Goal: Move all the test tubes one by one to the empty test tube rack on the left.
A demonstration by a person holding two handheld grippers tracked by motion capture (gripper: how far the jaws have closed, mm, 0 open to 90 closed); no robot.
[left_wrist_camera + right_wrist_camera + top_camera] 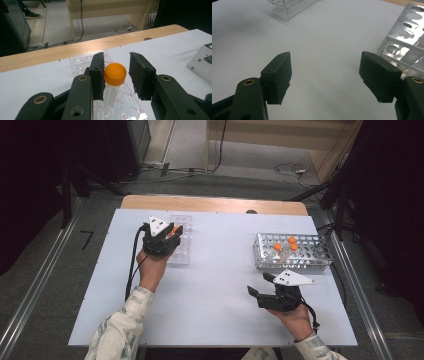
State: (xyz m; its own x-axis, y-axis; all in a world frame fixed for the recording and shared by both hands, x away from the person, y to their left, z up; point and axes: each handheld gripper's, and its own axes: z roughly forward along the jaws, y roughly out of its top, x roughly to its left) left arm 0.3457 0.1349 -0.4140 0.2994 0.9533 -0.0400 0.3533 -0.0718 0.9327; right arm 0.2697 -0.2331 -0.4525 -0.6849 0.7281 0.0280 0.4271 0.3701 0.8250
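Over the clear rack (82, 62) at the counter's (215, 285) left side: left hand-held gripper (117, 75) poised around 1 orange-capped tube (113, 85), jaws parted. Left jaw touching or all but touching the cap; right jaw apart from it, a clear gap showing. Tube upright, lower end seated in a rack hole, so either just set down or about to be lifted; cannot tell which from this moment. Judged as the seat-or-pick step at the clear rack, with the tube standing on its own rather than clamped.

Next move, if a release: draw straight back and up, keeping the left jaw from dragging the cap and tipping the tube. If a pick: centre on the cap first, then close evenly and lift vertically out of the hole.

At the counter's right side: right hand-held gripper (325, 72) wide open, holding nothing, hanging low over bare counter just short of the metal rack (404, 40). From the high view, that rack (295, 252) carrying 3 more orange-capped tubes (286, 244), well apart from the left hand-held gripper (172, 234). Right hand-held gripper (260, 287) near the rack's front edge, pointing leftward, well placed to turn and reach for another tube.
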